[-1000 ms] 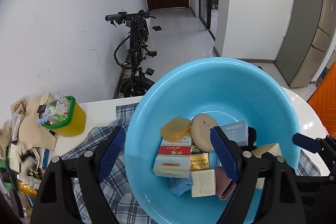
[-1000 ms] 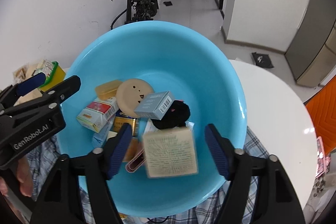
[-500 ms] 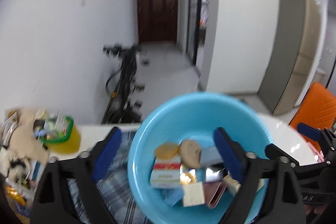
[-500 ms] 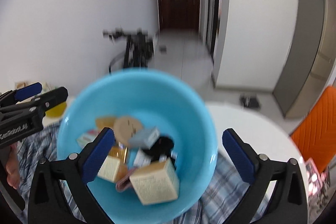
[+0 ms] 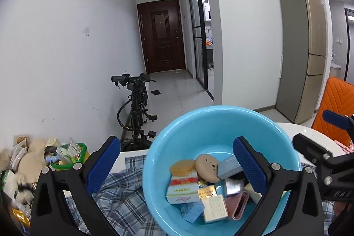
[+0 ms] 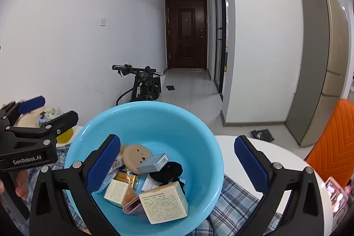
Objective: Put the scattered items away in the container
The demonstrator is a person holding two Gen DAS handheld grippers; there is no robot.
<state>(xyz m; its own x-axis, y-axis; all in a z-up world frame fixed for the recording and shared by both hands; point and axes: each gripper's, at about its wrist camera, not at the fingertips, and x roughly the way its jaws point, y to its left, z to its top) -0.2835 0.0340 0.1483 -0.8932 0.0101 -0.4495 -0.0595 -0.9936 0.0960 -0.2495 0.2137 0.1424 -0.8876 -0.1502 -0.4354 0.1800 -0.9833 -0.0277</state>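
A light blue basin (image 5: 210,125) (image 6: 154,121) sits on a plaid cloth and holds several small items. Among them are a cream box (image 6: 163,202), a round tan compact (image 6: 135,155), a grey-blue box (image 6: 153,162), a black bundle (image 6: 168,170), a red and white box (image 5: 183,179) and an orange round case (image 5: 182,167). My left gripper (image 5: 177,160) hangs open above the basin's near left side, empty. My right gripper (image 6: 177,162) is open too, over the basin's near right rim, holding nothing. Each gripper shows at the edge of the other's view.
The plaid cloth (image 5: 119,198) covers a white round table (image 6: 287,160). A yellow tub with a green rim (image 5: 73,155) and a heap of packets and soft things stand at the far left. An orange chair (image 6: 331,141) is at the right, a bicycle (image 5: 137,107) behind the table.
Both grippers opened wide, drew back and rose from the basin, tilting up towards the room. The cream box that was between the right fingers now lies in the basin.
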